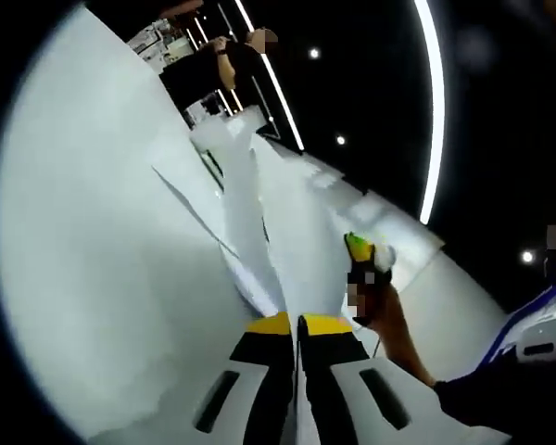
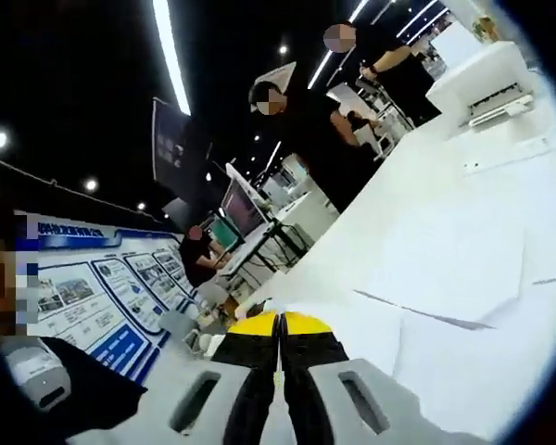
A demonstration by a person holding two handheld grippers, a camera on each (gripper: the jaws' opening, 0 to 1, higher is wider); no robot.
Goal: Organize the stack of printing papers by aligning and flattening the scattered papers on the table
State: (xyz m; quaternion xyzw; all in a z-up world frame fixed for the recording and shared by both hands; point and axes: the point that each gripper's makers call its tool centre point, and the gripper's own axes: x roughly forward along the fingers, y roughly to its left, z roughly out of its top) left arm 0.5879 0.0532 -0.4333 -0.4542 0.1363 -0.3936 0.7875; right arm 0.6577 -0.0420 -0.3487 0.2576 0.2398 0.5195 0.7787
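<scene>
Both tongs are clenched on paper. In the left gripper view, the left tongs point(image 1: 295, 323), yellow-tipped with black and white bodies, pinch the near edge of a white sheet of printing paper point(image 1: 292, 222) that rises away from the jaws in a long lifted fold above the white desk point(image 1: 83, 278). Beside it lie at least two more loose white sheets point(image 1: 190, 181), overlapping and out of line. A person's hand point(image 1: 375, 292) shows at the right of that view holding something yellow-green and black; what it is cannot be told.

In the right gripper view, the right tongs point(image 2: 279, 324) close on the edge of a white sheet point(image 2: 371, 343) lying on the desk point(image 2: 463, 195). About three overlapping sheets point(image 2: 445, 269) spread beyond it, corners askew. One white printer point(image 2: 486, 83) stands at the far end of the desk. Three people point(image 2: 306, 130) stand or sit beyond the desk.
</scene>
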